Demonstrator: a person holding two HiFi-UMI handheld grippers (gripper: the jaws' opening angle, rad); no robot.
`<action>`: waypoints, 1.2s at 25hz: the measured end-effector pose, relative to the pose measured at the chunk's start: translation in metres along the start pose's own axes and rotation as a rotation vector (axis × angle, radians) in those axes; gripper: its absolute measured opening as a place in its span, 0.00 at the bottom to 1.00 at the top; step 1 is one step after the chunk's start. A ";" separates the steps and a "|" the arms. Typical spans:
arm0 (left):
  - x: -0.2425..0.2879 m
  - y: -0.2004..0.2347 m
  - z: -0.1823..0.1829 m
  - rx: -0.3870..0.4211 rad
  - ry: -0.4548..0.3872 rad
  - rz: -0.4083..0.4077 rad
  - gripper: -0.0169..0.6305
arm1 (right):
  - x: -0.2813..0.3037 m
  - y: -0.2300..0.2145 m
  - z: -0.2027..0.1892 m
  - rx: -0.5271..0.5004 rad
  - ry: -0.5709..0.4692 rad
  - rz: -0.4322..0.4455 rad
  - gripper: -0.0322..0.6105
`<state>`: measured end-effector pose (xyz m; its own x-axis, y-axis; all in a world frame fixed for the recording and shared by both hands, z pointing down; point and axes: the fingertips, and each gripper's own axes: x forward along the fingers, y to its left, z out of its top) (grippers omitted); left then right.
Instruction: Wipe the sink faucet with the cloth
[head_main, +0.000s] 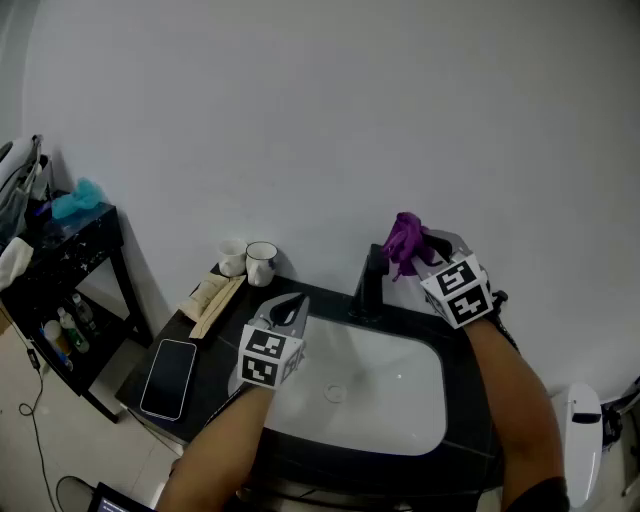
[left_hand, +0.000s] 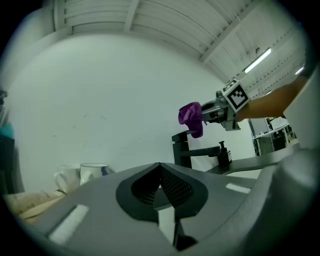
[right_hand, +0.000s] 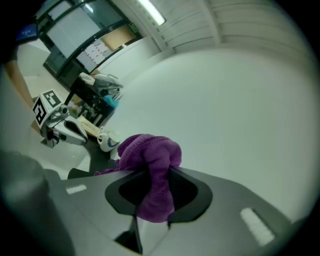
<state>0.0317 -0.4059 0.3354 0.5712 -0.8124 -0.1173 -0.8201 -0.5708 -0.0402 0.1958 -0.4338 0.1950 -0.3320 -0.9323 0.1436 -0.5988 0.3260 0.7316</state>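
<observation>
At the sink (head_main: 405, 415), gripped cloth (head_main: 405, 240) partly hides the faucet (head_main: 368, 290).

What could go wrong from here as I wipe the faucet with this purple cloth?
1. The right gripper pinches only a fold of the bunched cloth; rubbing the faucet might pull it loose into the sink.
2. The two mugs stand left of the faucet; a wide sweep could knock them.
3. The phone lies near the edge of the counter by the left forearm; a nudge may push it off.
</observation>
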 end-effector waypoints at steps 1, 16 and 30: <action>0.001 0.000 0.000 0.017 0.005 -0.004 0.05 | 0.008 0.004 0.003 -0.035 0.029 0.045 0.22; 0.012 -0.001 -0.004 0.095 0.015 -0.034 0.05 | 0.058 0.056 -0.005 -0.239 0.286 0.435 0.19; 0.009 -0.007 -0.005 0.101 0.048 -0.049 0.05 | -0.004 0.099 0.013 -0.375 0.258 0.554 0.18</action>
<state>0.0425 -0.4102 0.3400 0.6095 -0.7901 -0.0656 -0.7892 -0.5968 -0.1449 0.1282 -0.3952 0.2582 -0.3037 -0.6677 0.6796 -0.0858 0.7296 0.6785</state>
